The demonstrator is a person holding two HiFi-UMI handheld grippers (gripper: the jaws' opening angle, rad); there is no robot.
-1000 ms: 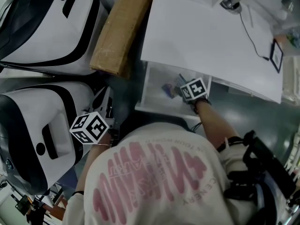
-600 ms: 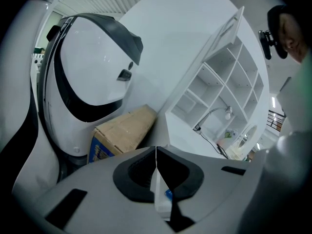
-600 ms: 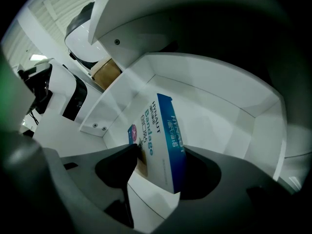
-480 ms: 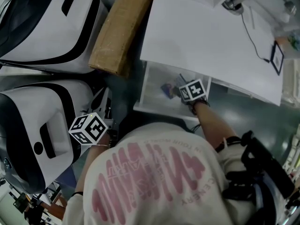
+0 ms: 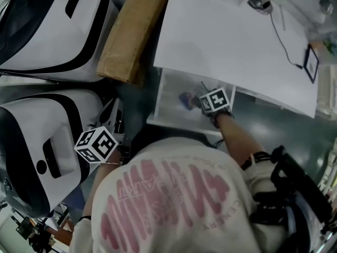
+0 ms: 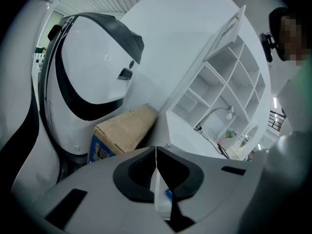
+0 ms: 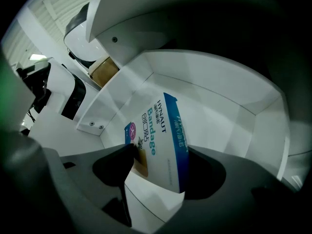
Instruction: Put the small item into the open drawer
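Observation:
The small item is a white and blue bandage box [image 7: 161, 135]. It stands tilted inside the open white drawer [image 7: 219, 91], leaning between the jaws of my right gripper [image 7: 158, 155]. Those jaws are opening, and the box rests on the drawer floor between them. From the head view, my right gripper [image 5: 197, 101] reaches into the drawer [image 5: 174, 124], with the box [image 5: 185, 98] just ahead of it. My left gripper [image 6: 156, 152] is shut with nothing in it. It is held low at the left [image 5: 96, 144], away from the drawer.
A brown cardboard box [image 5: 134, 33] leans left of the drawer. Two large white and black shells [image 5: 47, 141] fill the left side. A white desktop [image 5: 231, 41] overhangs the drawer, with a cable [image 5: 284, 41] on it. White shelving [image 6: 219, 87] rises behind.
My right gripper stays inside the drawer with the box in front of it. The left gripper's cube has drifted slightly to the left. Little else differs.

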